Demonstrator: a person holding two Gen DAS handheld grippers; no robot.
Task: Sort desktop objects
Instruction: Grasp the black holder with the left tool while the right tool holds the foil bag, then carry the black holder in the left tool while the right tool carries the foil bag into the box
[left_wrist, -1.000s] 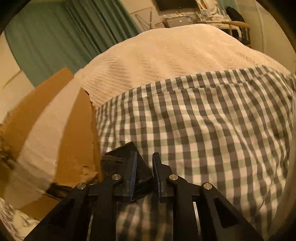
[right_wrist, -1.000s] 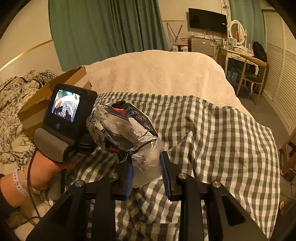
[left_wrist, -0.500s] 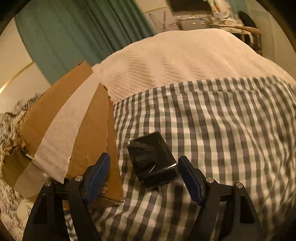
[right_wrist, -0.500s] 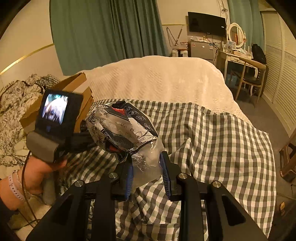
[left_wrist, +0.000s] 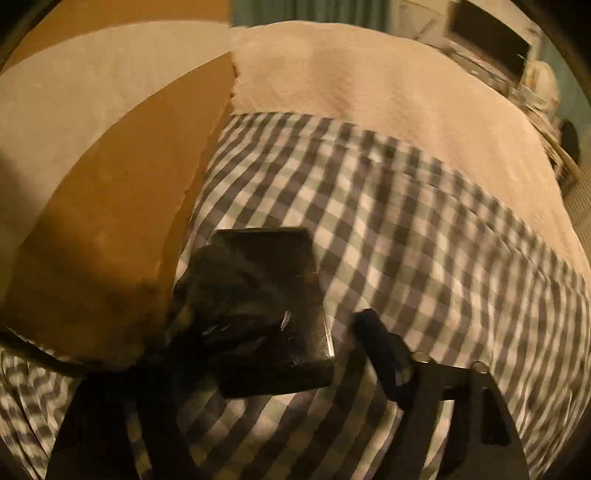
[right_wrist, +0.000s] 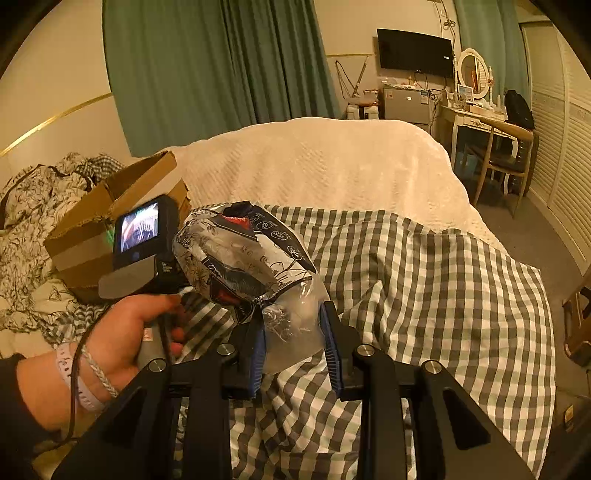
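A small black wrapped packet (left_wrist: 258, 295) lies on the checked cloth (left_wrist: 424, 240) beside the cardboard box (left_wrist: 110, 184). My left gripper (left_wrist: 266, 354) is open around the packet, its right finger (left_wrist: 380, 347) apart from it, its left finger hidden in blur and shadow. My right gripper (right_wrist: 295, 343) is shut on a crinkled clear plastic bag (right_wrist: 251, 258) with black-and-red packaging inside, held above the cloth (right_wrist: 424, 295). The left gripper's handle with its small screen (right_wrist: 144, 240) shows at left, in front of the box (right_wrist: 110, 221).
A cream blanket (right_wrist: 325, 162) covers the far half of the bed. Floral bedding (right_wrist: 22, 221) is heaped at left behind the box. A desk and chair (right_wrist: 495, 147) stand at far right, and the bed edge drops to the floor on the right.
My left gripper let go of the black packet, opened wide, and has now moved in low around it beside the box. My right gripper still holds the bag, nearly still.
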